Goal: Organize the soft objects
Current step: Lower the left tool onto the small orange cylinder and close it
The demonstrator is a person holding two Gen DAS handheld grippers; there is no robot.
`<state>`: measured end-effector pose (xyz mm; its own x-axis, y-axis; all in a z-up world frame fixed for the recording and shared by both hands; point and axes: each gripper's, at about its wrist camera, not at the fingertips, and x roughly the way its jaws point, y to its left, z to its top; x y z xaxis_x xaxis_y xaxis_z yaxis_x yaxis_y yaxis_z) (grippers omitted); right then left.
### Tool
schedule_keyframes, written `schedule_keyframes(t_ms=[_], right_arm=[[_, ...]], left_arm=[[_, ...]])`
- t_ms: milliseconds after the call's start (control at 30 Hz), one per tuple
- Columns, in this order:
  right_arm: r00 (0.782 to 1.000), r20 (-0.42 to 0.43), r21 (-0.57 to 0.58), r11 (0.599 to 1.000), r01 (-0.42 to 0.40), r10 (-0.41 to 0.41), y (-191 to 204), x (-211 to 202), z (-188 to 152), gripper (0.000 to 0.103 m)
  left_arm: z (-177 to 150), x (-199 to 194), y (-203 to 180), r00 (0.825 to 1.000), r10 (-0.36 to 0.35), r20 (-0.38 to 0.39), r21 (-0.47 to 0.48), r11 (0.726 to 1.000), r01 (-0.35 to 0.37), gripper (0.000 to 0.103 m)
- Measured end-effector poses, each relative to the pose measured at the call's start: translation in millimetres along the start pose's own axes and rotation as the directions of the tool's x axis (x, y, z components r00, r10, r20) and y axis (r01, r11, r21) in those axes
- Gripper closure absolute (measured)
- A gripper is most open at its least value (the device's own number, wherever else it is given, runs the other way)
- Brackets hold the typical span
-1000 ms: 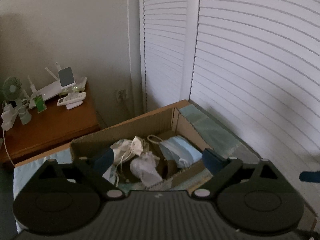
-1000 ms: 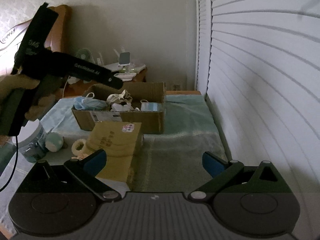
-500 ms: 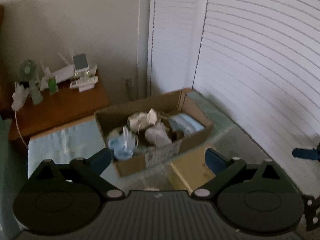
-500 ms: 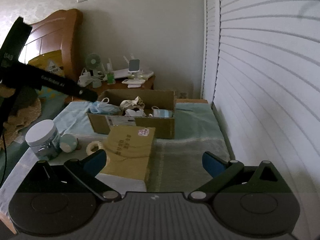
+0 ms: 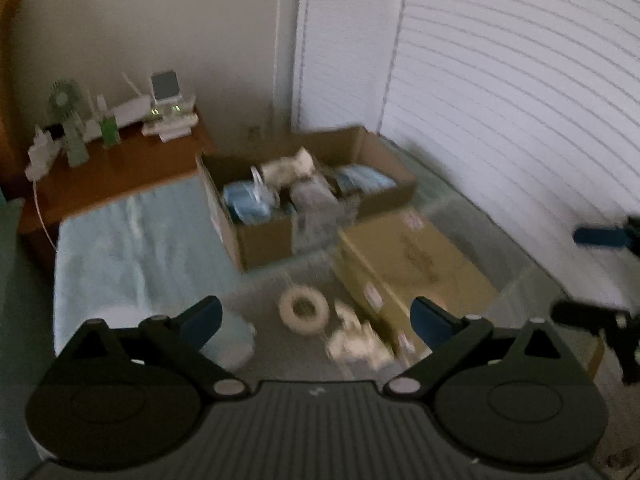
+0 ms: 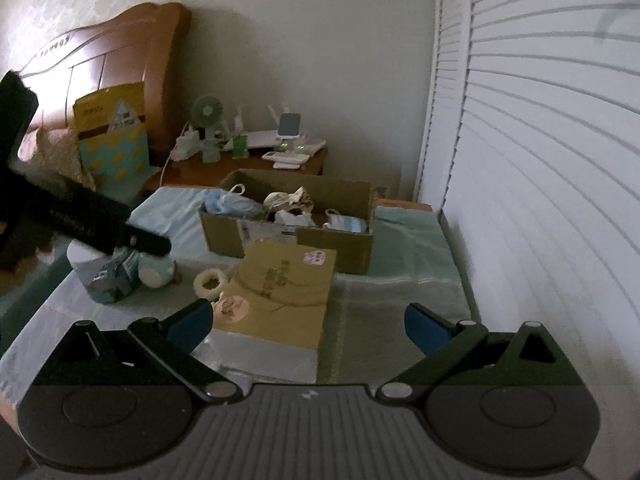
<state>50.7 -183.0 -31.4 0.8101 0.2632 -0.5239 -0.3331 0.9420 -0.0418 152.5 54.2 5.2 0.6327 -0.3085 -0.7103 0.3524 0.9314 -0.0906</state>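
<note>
Cardboard box (image 6: 288,236) sits open at the far end of the bed (image 6: 400,280), stuffed with blue masks (image 6: 230,204) and pale cloth bits (image 6: 286,200). Just in front of the box lies a flat yellow carton (image 6: 288,284), with a fluffy white ring (image 5: 305,310) and a small pale soft thing (image 5: 358,342) beside the carton. Both the left gripper (image 5: 316,316) and right gripper (image 6: 308,324) hover short of the box, jaws spread wide and holding nothing.
</note>
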Motion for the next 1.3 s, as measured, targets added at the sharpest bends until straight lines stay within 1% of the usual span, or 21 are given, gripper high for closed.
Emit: schedule_keyframes(t_ms=[100,233,367,433,500,533,567,633,667,833,1000,1100,1200,1267,1300], right_arm=[[1.000,-0.015,-0.017,1.000,0.004,-0.004,6,2,-2,0.000],[0.999,-0.032,-0.023,1.000,0.006,-0.006,12,5,-4,0.000],[0.999,-0.047,-0.030,0.999,0.014,-0.015,16,8,-6,0.000],[0.998,-0.057,-0.025,1.000,0.012,-0.013,17,10,-7,0.000],[0.998,-0.064,-0.021,1.000,0.014,-0.015,17,12,-8,0.000],[0.998,-0.066,-0.021,1.000,0.016,-0.018,17,12,-9,0.000],[0.998,-0.067,-0.019,1.000,0.019,-0.020,17,13,-9,0.000],[0.997,-0.068,-0.011,1.000,0.024,-0.024,17,13,-9,0.000],[0.997,-0.069,-0.008,1.000,0.023,-0.024,16,13,-8,0.000],[0.997,-0.076,-0.001,1.000,0.025,-0.025,13,17,-7,0.000],[0.996,-0.082,0.000,1.000,0.016,-0.016,12,20,-8,0.000],[0.996,-0.086,0.001,1.000,0.007,-0.007,11,21,-10,0.000],[0.995,-0.095,-0.011,1.000,-0.003,0.002,12,23,-13,0.000],[0.994,-0.107,-0.027,1.000,-0.007,0.004,14,24,-17,0.000],[0.993,-0.116,-0.035,0.999,-0.010,0.006,16,25,-19,0.002]], left_arm=[[-22,1,-6,0.999,-0.033,-0.010,0.015,0.999,0.033,0.003],[-47,8,-19,0.997,-0.073,-0.024,0.093,0.993,0.075,0.003],[-61,21,-28,0.992,-0.108,-0.067,0.160,0.980,0.118,0.003],[-63,28,-31,0.987,-0.133,-0.090,0.184,0.972,0.148,0.004],[-63,36,-34,0.981,-0.152,-0.117,0.212,0.962,0.174,0.006],[-64,39,-37,0.978,-0.161,-0.130,0.232,0.954,0.188,0.010],[-64,42,-39,0.976,-0.166,-0.140,0.252,0.948,0.197,0.016],[-64,47,-41,0.972,-0.175,-0.158,0.275,0.937,0.214,0.022],[-64,49,-43,0.969,-0.183,-0.166,0.285,0.932,0.224,0.022],[-62,59,-42,0.961,-0.197,-0.193,0.289,0.925,0.248,0.022],[-64,52,-41,0.947,-0.222,-0.231,0.284,0.916,0.284,0.022],[-68,47,-41,0.945,-0.219,-0.243,0.284,0.915,0.286,0.023],[-70,43,-39,0.951,-0.207,-0.231,0.284,0.920,0.270,0.031],[-69,43,-37,0.956,-0.197,-0.219,0.274,0.927,0.254,0.039],[-69,43,-36,0.958,-0.193,-0.213,0.269,0.931,0.247,0.041]])
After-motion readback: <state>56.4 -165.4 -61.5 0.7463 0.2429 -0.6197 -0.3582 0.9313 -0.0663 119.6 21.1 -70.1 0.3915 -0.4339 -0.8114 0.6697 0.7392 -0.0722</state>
